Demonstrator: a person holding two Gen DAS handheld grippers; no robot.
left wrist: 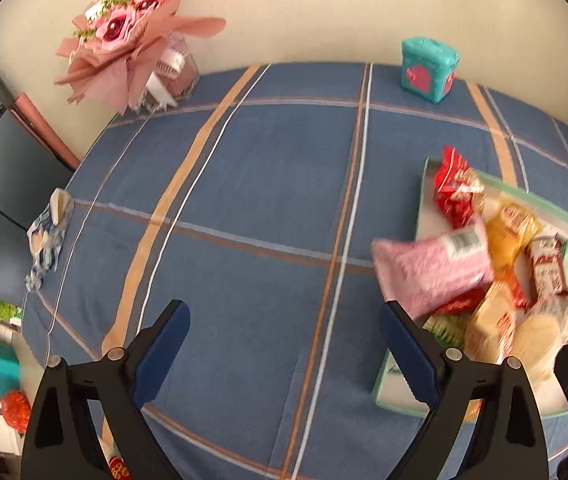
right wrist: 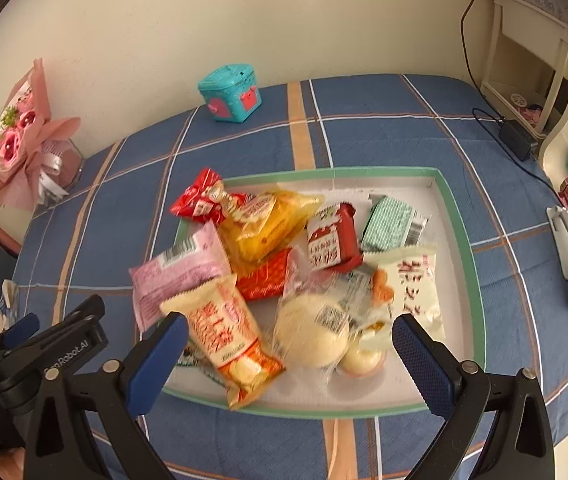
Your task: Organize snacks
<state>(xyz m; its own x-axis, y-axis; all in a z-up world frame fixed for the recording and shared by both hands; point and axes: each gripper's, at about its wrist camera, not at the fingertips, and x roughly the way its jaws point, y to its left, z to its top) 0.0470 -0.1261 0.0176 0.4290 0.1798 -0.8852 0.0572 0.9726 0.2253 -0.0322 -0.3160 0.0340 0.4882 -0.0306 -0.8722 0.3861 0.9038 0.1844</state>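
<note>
Covering the whole table (right wrist: 383, 128), a blue plaid cloth runs to the wall, and on it sits a shallow tray (right wrist: 459, 216) with a green rim, holding nearly all the snacks in a loose heap. A pink packet (right wrist: 176, 276) hangs over the tray's left rim, half on the cloth; in the left wrist view it looks blurred. Beside it lie a cream-and-orange packet (right wrist: 228, 336), a yellow packet (right wrist: 272, 220), a red packet (right wrist: 198, 200) poking over the far rim, a red-and-white bar (right wrist: 329, 240), a green bar (right wrist: 391, 224), a white pouch (right wrist: 411, 280) and a wrapped bun (right wrist: 311, 332). A teal box (right wrist: 230, 94) stands well apart by the wall, and a bouquet (right wrist: 20, 136) leans in the left corner.

Both tongs are spread wide with nothing between them. The right gripper (right wrist: 289, 338) hovers over the near part of the heap; the left gripper (left wrist: 284, 328) hangs over bare cloth just left of the tray.

The step in hand is probably settling the pink packet fully inside. To do it well, the left gripper should take it across its narrow width near the middle, lift it above the rim, and lay it flat on bare tray floor rather than atop the pile, where it may slide off.
</note>
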